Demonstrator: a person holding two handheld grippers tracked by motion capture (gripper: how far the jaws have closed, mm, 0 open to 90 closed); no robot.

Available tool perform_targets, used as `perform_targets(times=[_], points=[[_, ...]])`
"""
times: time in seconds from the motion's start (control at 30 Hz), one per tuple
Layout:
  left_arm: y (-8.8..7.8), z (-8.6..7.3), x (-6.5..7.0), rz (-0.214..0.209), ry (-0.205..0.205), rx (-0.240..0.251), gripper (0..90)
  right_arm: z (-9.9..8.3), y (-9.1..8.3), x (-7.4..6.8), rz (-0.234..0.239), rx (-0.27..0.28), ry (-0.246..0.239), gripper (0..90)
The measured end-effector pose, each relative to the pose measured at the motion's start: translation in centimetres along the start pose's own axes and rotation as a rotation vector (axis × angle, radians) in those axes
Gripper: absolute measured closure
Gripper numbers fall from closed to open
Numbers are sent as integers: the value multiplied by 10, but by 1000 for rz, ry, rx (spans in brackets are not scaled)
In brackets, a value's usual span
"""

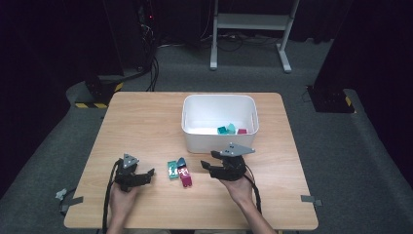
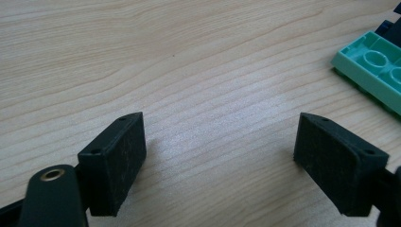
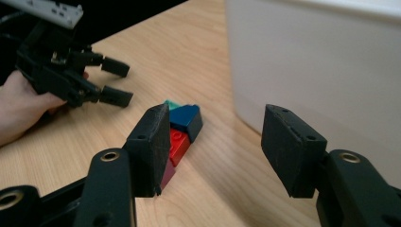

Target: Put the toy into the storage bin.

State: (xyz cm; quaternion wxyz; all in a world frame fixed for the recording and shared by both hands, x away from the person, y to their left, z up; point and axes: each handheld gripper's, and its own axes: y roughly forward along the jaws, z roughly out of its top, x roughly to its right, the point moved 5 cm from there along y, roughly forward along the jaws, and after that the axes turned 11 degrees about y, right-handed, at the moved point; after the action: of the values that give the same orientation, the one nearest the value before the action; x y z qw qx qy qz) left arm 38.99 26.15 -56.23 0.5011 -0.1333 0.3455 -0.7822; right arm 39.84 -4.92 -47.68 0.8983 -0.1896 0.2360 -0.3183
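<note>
— So, what lies between the two hands?

— Toy bricks (image 1: pixel 178 171), a small huddle on the pale wood-grain tabletop (image 1: pixel 146 122). They are hard, glossy plastic with round studs: a mint-green flat piece (image 2: pixel 378 71), a dark blue block (image 3: pixel 187 119) with a sloped top, a red one (image 3: pixel 177 144) and a maroon one beneath it. They touch one another and sit just in front of the white bin (image 1: pixel 195 131).

— And the bin?

— Smooth, matte white plastic, rectangular with rounded corners and a rolled rim. A few more coloured pieces (image 1: pixel 231 129) rest inside, toward its near right corner.

— How do the tools stand?

— The right gripper (image 3: pixel 215 151) hovers near the bricks, beside the bin's front wall. Its fingers (image 3: pixel 293 149) are flat black slabs with a rough, felt-like face, spread apart with nothing between them. The left gripper (image 2: pixel 220 161) is low over bare wood, its fingers (image 2: pixel 118 161) likewise spread wide and empty, the mint-green piece off at the edge of its view.

— What else is on them?

— Each carries a grey three-cornered plate and a black cable trailing back past the wrist.
</note>
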Motion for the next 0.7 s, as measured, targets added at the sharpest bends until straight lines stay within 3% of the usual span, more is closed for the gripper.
perform_targets(times=[0.33,0.7], points=[[0,0,0,1,1,0,177,-28,25,-15,55,-58,1,424],[0,0,0,1,1,0,177,-48,51,-34,67,-123,-15,392]])
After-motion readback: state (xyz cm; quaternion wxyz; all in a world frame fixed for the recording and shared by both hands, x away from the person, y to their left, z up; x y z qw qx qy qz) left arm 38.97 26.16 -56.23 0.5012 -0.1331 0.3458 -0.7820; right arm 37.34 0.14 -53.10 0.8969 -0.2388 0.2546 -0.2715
